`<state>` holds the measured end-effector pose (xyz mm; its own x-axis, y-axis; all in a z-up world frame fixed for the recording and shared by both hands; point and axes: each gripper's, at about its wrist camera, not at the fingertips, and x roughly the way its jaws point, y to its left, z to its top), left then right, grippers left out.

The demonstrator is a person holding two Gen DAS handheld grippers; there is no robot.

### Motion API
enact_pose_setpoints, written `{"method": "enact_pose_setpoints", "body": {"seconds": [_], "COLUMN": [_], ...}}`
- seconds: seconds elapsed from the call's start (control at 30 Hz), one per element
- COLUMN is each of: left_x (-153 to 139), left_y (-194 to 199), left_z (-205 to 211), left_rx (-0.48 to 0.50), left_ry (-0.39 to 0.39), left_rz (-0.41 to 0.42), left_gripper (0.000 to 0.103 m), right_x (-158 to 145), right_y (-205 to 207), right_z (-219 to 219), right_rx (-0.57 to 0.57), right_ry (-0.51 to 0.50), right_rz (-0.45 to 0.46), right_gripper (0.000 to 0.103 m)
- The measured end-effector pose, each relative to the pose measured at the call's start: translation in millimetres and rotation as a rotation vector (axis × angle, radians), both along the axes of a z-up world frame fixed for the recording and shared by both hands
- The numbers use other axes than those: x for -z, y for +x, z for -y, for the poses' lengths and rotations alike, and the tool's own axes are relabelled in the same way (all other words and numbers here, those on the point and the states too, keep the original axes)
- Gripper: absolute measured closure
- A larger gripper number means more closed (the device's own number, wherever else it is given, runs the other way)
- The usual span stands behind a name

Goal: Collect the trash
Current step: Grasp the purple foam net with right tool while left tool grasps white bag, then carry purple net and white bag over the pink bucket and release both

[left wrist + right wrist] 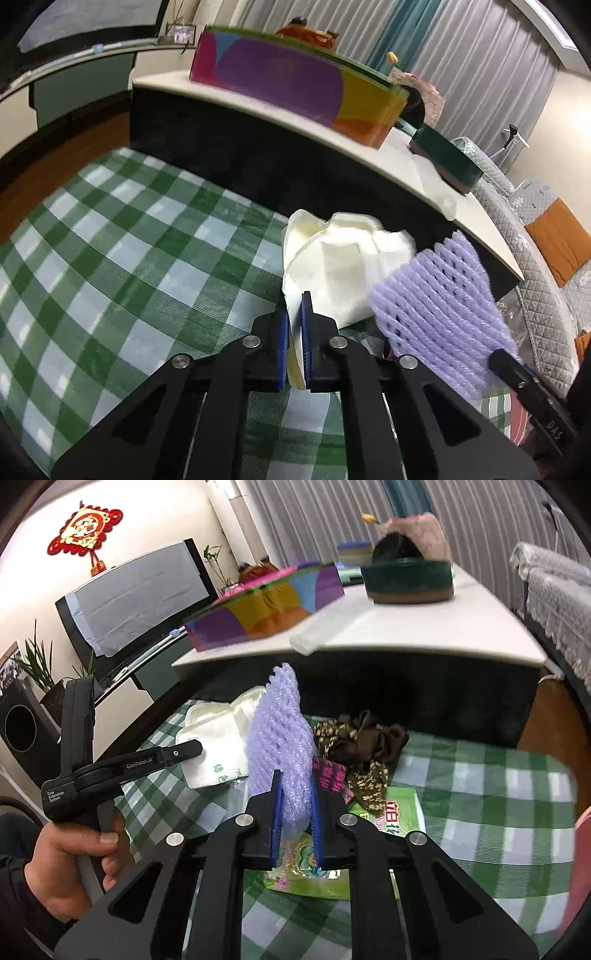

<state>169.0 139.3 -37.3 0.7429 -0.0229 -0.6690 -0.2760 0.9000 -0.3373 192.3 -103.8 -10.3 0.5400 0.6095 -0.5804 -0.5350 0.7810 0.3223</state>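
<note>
Pinching a cream paper box [332, 266], left tongs [294, 343] closed tight on its thin edge, blue pads [282, 332] pressed to both sides. Box sticking up and away from the tips, over a green checked cloth [110, 266]. Left of these tongs, only cloth. Right of the box, just beside it, a purple foam net [436, 306], maybe touching it, hard to tell. Beyond the tips, a white table [369, 147] with a bright colored box [288, 81] and a dark green tin [447, 162] on top.

Seen from the right side, far left: a hand [70, 864] around the black handle of the left tongs [195, 747], tips on the paper box [214, 746].

Squeezing the foam net [280, 738], right tongs [295, 823] closed on its lower end, net standing upright above the pads [275, 823]. Under these tongs, flat on the cloth [480, 794], a green wrapper [306, 871]. Just right of the net, a pink wrapper [336, 775] and a brown crumpled cloth [362, 746], all bunched close. Right of those, more green packaging [399, 808]. Far beyond, the same white table [424, 635].
</note>
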Motion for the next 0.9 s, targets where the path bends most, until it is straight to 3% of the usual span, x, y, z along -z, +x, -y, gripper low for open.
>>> {"method": "enact_pose_setpoints", "body": {"seconds": [0.47,0.9], "left_x": [-45.3,-71.0], "left_y": [-53.3,-93.7], "left_z": [11.9,37.2], "left_rx": [0.036,0.102], "left_ry": [0.125,0.176], "left_rz": [0.071,0.135], "left_gripper": [0.097,0.097], "right_x": [-60.3,-121.9], "right_y": [-55.4,-95.0], "right_z": [51.9,118.7], "right_rx": [0.115,0.202], "right_ry": [-0.072,-0.146], "right_rz": [0.117,0.238], "right_gripper": [0.09,0.09]}}
